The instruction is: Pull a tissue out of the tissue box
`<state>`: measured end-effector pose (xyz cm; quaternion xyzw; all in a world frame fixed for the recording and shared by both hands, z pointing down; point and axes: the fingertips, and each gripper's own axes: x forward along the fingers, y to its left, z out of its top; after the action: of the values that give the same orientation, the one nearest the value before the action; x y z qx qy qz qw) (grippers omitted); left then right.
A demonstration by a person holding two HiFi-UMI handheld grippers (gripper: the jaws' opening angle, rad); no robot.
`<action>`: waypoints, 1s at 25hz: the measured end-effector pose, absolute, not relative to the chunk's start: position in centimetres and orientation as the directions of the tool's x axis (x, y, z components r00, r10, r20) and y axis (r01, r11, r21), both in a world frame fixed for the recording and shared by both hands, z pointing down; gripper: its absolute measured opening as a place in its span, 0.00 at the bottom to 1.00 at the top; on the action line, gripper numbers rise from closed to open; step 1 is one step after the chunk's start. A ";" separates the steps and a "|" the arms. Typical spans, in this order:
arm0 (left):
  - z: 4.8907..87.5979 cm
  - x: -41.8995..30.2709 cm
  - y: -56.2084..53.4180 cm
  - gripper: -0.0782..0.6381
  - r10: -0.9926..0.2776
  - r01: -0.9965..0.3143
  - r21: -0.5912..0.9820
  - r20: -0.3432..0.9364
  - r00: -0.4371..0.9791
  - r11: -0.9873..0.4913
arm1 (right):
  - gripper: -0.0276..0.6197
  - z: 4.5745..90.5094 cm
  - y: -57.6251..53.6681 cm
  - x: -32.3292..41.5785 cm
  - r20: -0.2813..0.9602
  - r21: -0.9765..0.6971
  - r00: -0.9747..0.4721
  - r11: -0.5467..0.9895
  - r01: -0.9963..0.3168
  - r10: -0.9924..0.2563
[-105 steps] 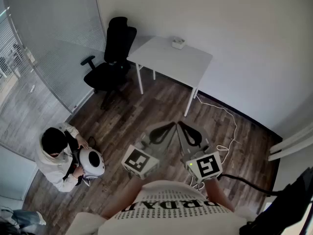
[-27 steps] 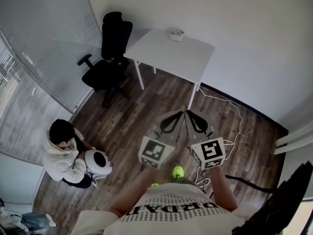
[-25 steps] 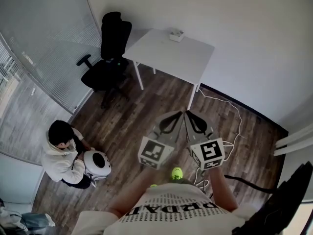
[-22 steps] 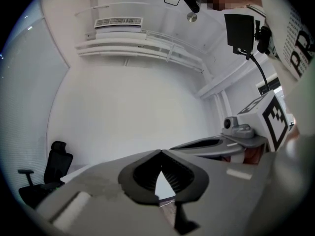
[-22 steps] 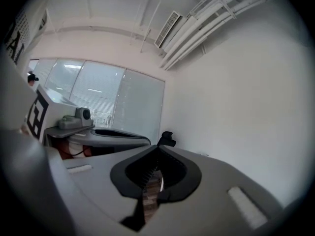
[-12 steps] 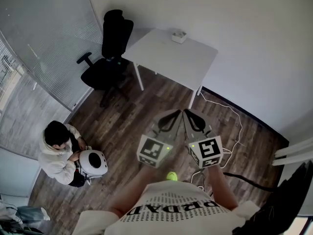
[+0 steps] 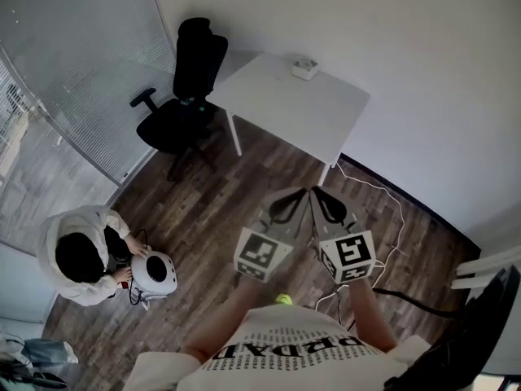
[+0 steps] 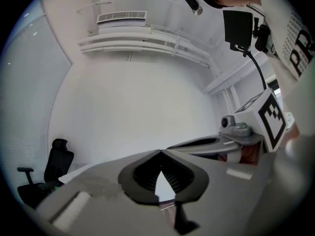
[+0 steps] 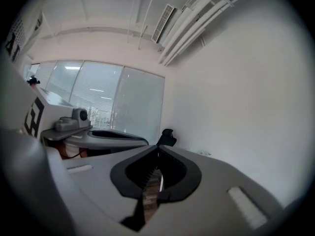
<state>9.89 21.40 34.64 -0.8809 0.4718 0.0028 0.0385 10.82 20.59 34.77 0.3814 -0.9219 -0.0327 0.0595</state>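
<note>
A small tissue box point(image 7: 305, 68) stands at the far edge of a white table point(image 7: 277, 108) against the wall, well ahead of both grippers. My left gripper point(image 7: 296, 194) and right gripper point(image 7: 316, 192) are held side by side at chest height over the wooden floor, pointing level toward the table. Both are shut, tips meeting, with nothing between them, as the left gripper point(image 8: 160, 152) and the right gripper point(image 9: 158, 148) show in their own views. In the right gripper view the tissue box point(image 9: 204, 154) is a tiny shape on the table.
A black office chair point(image 7: 186, 96) stands left of the table. A person point(image 7: 77, 255) crouches on the floor at the left beside a round white device point(image 7: 155, 272). White cables point(image 7: 383, 218) trail over the floor at the right. Glass partition with blinds at the left.
The view has shifted toward the table as I walk forward with both grippers. The crouching person has bent lower over the white device.
</note>
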 end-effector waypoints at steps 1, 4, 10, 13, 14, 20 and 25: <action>34.9 9.5 21.0 0.10 -0.830 -0.829 -0.068 -0.033 0.557 -0.555 | 0.06 34.9 20.1 10.5 0.084 0.107 -0.702 0.707 -0.699 -0.707; 35.5 8.5 19.3 0.10 -0.825 -0.825 -0.065 -0.021 0.564 -0.562 | 0.06 35.2 18.5 9.5 0.085 0.107 -0.697 0.702 -0.704 -0.712; 34.9 7.3 15.1 0.10 -0.815 -0.815 -0.060 -0.021 0.579 -0.577 | 0.06 34.5 14.5 8.4 0.088 0.102 -0.685 0.691 -0.716 -0.723; 34.4 6.8 13.2 0.10 -0.807 -0.807 -0.064 -0.021 0.590 -0.587 | 0.06 33.6 12.5 7.8 0.072 0.096 -0.676 0.680 -0.727 -0.733; 34.2 6.7 12.6 0.10 -0.804 -0.804 -0.065 -0.019 0.594 -0.592 | 0.06 33.3 11.9 7.7 0.065 0.092 -0.673 0.676 -0.731 -0.736; 33.6 6.4 9.4 0.10 -0.796 -0.795 -0.072 -0.018 0.605 -0.603 | 0.06 32.6 8.8 7.4 0.052 0.086 -0.659 0.661 -0.745 -0.750; 33.1 5.3 7.0 0.10 -0.793 -0.793 -0.074 -0.036 0.608 -0.605 | 0.07 32.6 6.6 6.5 0.060 0.091 -0.643 0.645 -0.758 -0.764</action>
<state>5.32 7.00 33.11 -0.8957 0.4427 -0.0005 0.0412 6.54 6.57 32.58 0.4201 -0.9058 -0.0287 0.0466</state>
